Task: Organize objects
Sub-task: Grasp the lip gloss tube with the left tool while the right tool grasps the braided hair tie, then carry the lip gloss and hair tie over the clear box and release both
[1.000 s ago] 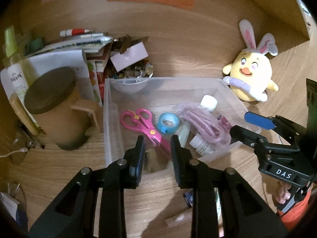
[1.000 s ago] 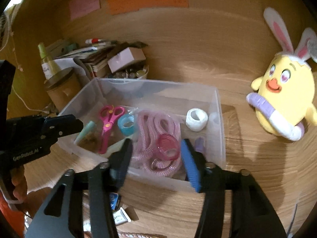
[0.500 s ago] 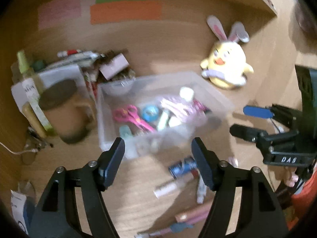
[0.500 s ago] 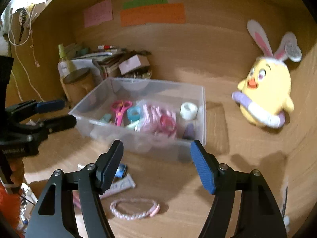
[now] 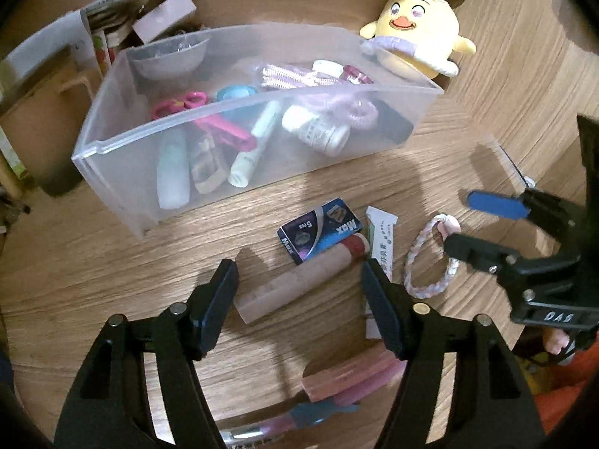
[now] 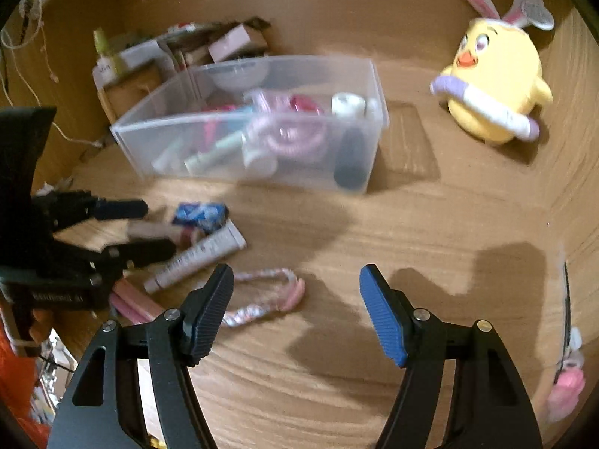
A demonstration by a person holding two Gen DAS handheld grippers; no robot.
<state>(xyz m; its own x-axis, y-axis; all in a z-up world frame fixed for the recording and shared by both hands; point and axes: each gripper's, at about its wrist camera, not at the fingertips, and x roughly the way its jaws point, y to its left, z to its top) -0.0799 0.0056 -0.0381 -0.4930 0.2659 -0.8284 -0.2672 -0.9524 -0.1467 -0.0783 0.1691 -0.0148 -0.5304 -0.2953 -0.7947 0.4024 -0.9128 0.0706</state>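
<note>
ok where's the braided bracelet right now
The braided bracelet lies flat on the wooden desk outside the clear bin, just right of the white tube, near the right gripper.

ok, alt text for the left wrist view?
Open left gripper hovers over a tan tube on the wooden desk, nothing held. Behind it stands a clear bin of small items; a braided bracelet lies to the right.
</note>
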